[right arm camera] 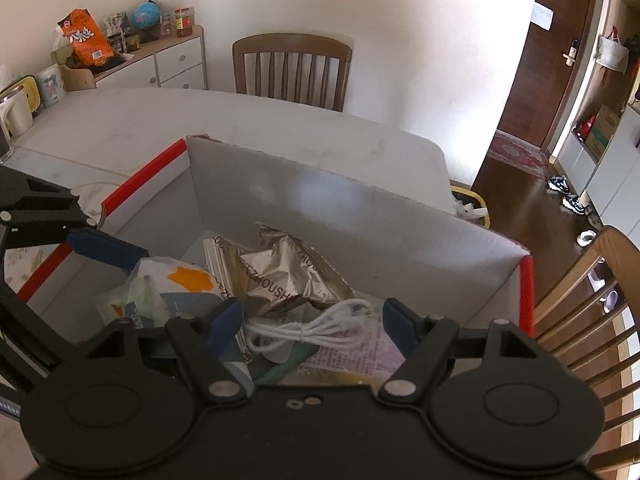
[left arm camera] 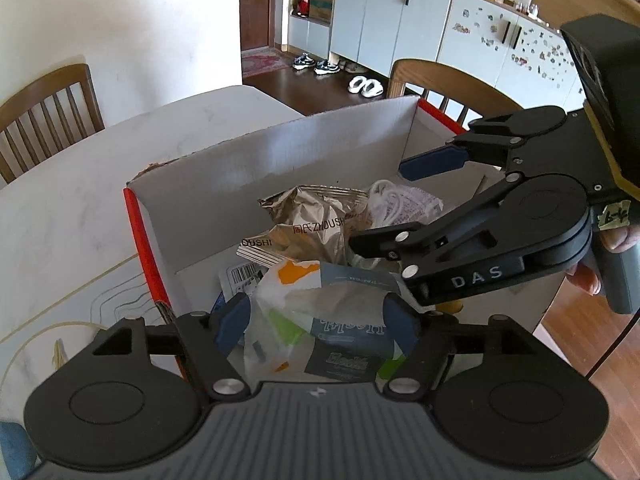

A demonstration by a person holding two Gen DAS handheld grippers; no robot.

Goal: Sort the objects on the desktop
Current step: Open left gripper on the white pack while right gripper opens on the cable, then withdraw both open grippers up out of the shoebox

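A white cardboard box (left arm camera: 280,136) (right arm camera: 360,204) with red edges stands on the pale table and holds several items. My left gripper (left arm camera: 316,320) hangs over its near side, jaws apart, with a white, orange and blue plastic packet (left arm camera: 340,300) (right arm camera: 180,280) lying loose between the blue pads in the box. Behind the packet lies a crumpled silver foil bag (left arm camera: 312,220) (right arm camera: 288,272). My right gripper (right arm camera: 314,320) (left arm camera: 404,204) is open above a coiled white cable (right arm camera: 320,328) (left arm camera: 388,200) and holds nothing. A hand grips its handle at the right edge of the left wrist view.
Wooden chairs (right arm camera: 292,68) (right arm camera: 592,304) (left arm camera: 44,116) stand round the table (right arm camera: 120,128). A kettle (right arm camera: 16,112) and a mug sit at its far left, with a white drawer unit (right arm camera: 176,60) behind. A thin cord (left arm camera: 60,340) lies left of the box.
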